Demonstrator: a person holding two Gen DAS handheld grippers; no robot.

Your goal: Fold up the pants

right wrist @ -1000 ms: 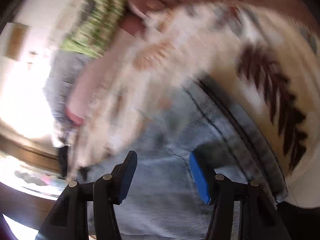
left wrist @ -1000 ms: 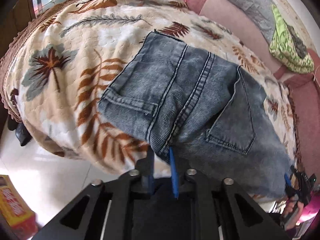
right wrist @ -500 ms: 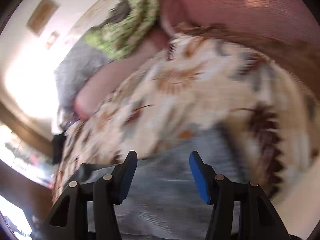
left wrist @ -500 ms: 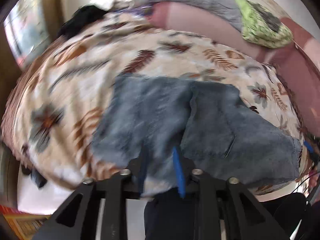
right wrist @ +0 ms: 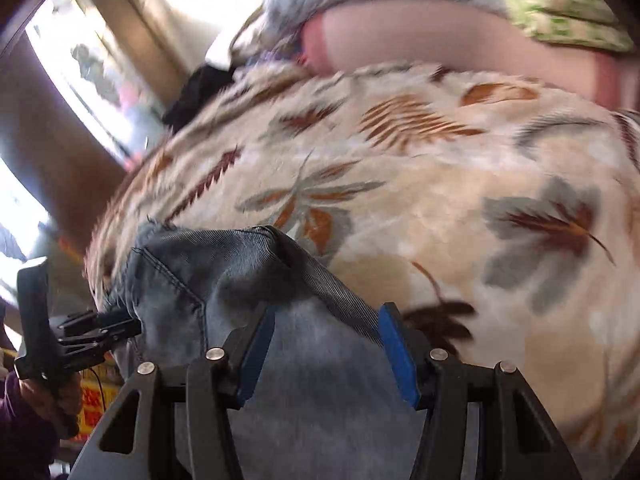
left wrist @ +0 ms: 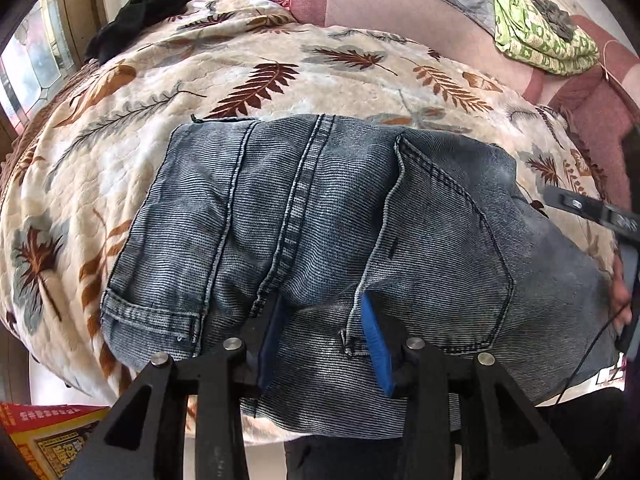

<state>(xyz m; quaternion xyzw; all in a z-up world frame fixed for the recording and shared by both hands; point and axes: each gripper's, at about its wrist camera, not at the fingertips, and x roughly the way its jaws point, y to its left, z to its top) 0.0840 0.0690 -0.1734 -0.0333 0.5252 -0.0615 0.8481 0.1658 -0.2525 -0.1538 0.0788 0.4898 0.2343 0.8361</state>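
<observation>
Folded pants (left wrist: pixel 320 216) hang over blanket (left wrist: pixel 280 72) near edge.

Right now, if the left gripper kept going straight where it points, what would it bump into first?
Most likely the folded jeans: the left gripper points down at the denim with its jaws opening, blue pads apart, above the cloth. Depth is uncertain.

Left wrist camera looks steeply down between its own fingers, close above folded jeans (left wrist: pixel 320 220) on a leaf-print blanket (left wrist: pixel 260 80). Right wrist camera views the jeans' right edge, equally close and blurred. Both share the jeans, blanket and pink sofa back (left wrist: pixel 400 12).
</observation>
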